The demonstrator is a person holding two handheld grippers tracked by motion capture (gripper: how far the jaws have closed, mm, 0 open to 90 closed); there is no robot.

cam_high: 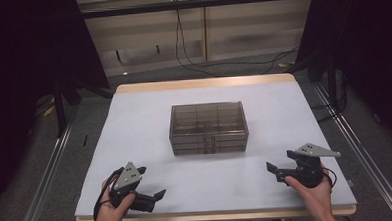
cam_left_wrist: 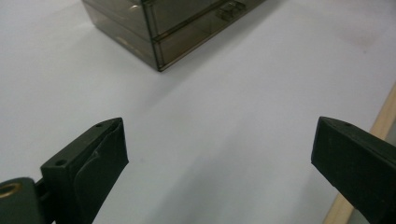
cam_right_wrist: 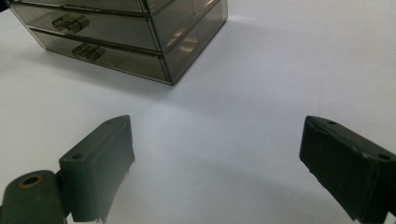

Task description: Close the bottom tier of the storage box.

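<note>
Left gripper point(cam_high: 148, 183) and right gripper point(cam_high: 277, 169), jaws spread, empty, low over white table point(cam_high: 134, 123). Smoky drawer box point(cam_high: 208, 128) at centre, drawers closed, contents unclear. Grey floor point(cam_high: 66, 161), cables beyond.

Glossy smoked plastic drawer box point(cam_high: 208, 127), matt white tabletop point(cam_high: 134, 123)

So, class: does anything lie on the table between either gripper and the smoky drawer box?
Nothing visible does. Bare white tabletop separates the left gripper and right gripper from the drawer box; both are open.
</note>
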